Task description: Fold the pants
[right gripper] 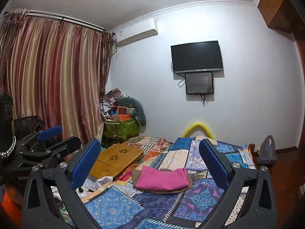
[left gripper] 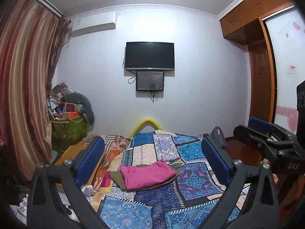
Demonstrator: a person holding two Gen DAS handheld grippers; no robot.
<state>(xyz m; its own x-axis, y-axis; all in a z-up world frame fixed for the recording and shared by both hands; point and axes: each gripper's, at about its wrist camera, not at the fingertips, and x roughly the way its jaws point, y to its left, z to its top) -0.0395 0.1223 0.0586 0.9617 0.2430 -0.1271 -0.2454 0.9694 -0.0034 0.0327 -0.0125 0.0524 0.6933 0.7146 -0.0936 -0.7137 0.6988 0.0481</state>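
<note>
Folded pink pants (left gripper: 147,174) lie on top of a folded brown garment (left gripper: 118,179) on the patchwork bedspread (left gripper: 194,181); the stack also shows in the right wrist view (right gripper: 162,179). My left gripper (left gripper: 152,158) is open and empty, held above the bed short of the stack. My right gripper (right gripper: 149,160) is open and empty, also above the bed near the stack. The right gripper shows at the right edge of the left wrist view (left gripper: 266,133). The left gripper shows at the left edge of the right wrist view (right gripper: 49,139).
A wooden lap tray (right gripper: 116,160) lies on the bed's left part beside loose white clothes (right gripper: 99,183). A green bin piled with clutter (right gripper: 122,126) stands by the curtain (right gripper: 53,80). A TV (left gripper: 149,55) hangs on the far wall. A wooden wardrobe (left gripper: 261,72) stands right.
</note>
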